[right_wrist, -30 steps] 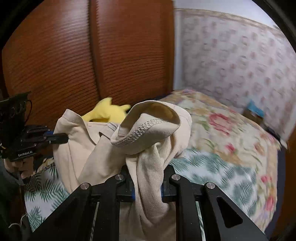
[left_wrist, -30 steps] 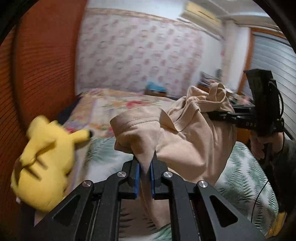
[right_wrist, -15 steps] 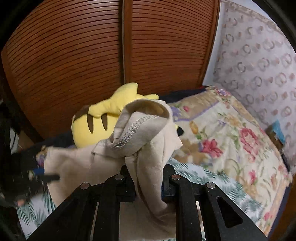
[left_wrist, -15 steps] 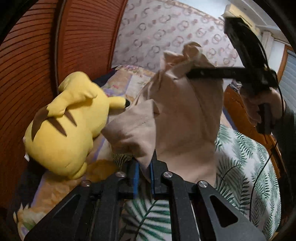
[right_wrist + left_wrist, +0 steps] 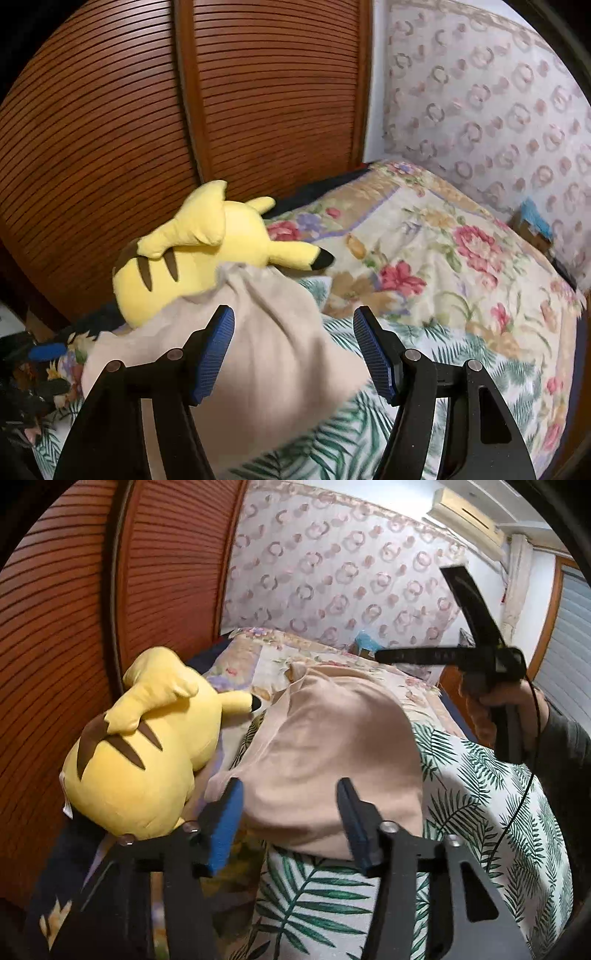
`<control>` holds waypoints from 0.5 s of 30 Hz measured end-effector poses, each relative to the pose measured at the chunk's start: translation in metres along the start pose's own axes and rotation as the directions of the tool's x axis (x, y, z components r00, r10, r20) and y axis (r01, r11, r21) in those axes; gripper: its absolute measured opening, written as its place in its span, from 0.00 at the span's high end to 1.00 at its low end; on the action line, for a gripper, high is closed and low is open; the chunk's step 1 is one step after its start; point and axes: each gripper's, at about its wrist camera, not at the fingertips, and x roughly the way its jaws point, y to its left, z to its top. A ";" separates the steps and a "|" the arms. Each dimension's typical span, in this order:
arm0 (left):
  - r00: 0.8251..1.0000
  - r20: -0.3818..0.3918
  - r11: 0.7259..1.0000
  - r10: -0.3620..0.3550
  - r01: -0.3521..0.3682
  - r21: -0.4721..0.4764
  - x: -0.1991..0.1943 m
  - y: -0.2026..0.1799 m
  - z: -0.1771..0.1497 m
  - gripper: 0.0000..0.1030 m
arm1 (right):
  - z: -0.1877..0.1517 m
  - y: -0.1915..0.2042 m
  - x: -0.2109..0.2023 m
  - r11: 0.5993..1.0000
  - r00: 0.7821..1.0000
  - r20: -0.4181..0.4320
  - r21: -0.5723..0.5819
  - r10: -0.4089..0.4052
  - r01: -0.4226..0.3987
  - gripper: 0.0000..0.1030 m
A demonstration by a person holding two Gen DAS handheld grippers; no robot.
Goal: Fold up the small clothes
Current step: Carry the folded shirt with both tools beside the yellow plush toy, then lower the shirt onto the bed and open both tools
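**Kid:** What just changed?

**Me:** I had a pinch of the beige shirt point(image 5: 325, 753) in each hand. Both sets of jaws have just been opening. Now my left hand-held gripper point(image 5: 290, 823) is wide apart, and the 2 blue pads point(image 5: 221, 830) touch nothing. My right hand-held gripper point(image 5: 293, 354) is wide apart too. The cloth shows in the gap of each one, but no pad presses on it.

**Kid:** So where is the shirt now?

**Me:** It lies on the bed point(image 5: 461, 280), in 1 soft heap on the leaf-print sheet point(image 5: 480, 812). A moment ago it hung up in the air between my 2 hands. Now it rests down low, with its far edge touching the yellow plush toy point(image 5: 140, 760).

**Kid:** Is it folded?

**Me:** Not neatly, I think. It looks puffy and round, not flat. From the left view I see 1 smooth layer on top and a seam near the far corner. I cannot tell how many layers are under it.

**Kid:** Where is your other hand?

**Me:** From the left view, my right hand point(image 5: 517, 705) is up high beside the shirt, well clear of it.

**Kid:** What does that mean for the job?

**Me:** I think this fold is laid down and let go. Next I may need to press it flat or grab a new edge.
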 end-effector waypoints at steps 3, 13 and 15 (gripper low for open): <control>1.000 0.013 1.000 -0.007 0.007 0.021 -0.002 -0.007 0.004 0.23 | -0.015 -0.005 0.000 0.998 1.000 -0.016 0.059 -0.010 0.011 0.33; 0.999 0.033 0.993 0.009 -0.013 0.118 -0.008 -0.051 0.003 0.22 | -0.061 0.006 -0.072 0.993 0.997 0.061 0.108 -0.054 0.047 0.33; 0.999 0.041 0.990 0.002 -0.007 0.139 -0.011 -0.062 0.004 0.22 | -0.073 0.013 -0.094 0.993 0.994 0.089 0.109 -0.062 0.052 0.33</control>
